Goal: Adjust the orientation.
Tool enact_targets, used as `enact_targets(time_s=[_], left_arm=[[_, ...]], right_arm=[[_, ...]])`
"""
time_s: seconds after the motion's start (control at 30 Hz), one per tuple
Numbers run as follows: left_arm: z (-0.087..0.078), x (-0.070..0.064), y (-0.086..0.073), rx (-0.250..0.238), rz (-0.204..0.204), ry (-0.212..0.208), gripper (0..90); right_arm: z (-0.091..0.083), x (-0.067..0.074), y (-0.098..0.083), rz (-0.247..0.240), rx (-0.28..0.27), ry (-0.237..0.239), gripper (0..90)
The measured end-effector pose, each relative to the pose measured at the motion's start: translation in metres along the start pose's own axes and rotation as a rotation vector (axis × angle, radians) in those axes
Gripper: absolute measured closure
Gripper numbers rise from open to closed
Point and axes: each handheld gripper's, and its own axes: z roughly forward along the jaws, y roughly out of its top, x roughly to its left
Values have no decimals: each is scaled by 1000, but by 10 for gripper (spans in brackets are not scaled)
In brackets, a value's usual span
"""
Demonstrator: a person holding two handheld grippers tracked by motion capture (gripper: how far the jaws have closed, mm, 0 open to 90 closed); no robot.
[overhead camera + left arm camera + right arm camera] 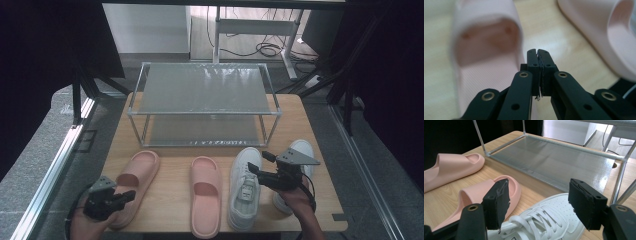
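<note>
Right tool hovers open over the white sneaker; left tool, closed and empty, hangs above a pink slipper. Next, likely: grip sneaker, shelve on rack.

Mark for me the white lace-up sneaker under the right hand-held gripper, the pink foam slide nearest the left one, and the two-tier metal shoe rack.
White lace-up sneaker [245, 187]: high view, on its laces.
Pink foam slide [141, 167]: high view, on its strap.
Two-tier metal shoe rack [202, 113]: high view, on the top shelf's front rail.

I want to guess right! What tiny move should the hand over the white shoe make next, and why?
Probably lower the right gripper onto the white sneaker: its jaws stand open just above the laces, gripping nothing, and the shoe rack behind holds no shoes.
</note>
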Motion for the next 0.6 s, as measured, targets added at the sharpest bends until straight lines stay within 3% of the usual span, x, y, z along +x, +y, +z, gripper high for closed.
enact_targets(time_s=[0.13,0.27,0.4,0.6], left_arm=[[-2,23,21,-50,-25,36,892],[5,37,34,-63,-31,58,895],[13,47,41,-59,-34,72,895],[36,76,49,-14,-69,96,896]], right_arm=[[1,0,0,-1,2,-1,337],[1,0,-1,-1,4,-4,337],[2,-1,-2,0,8,-7,338],[3,-2,-4,2,13,-12,338]])
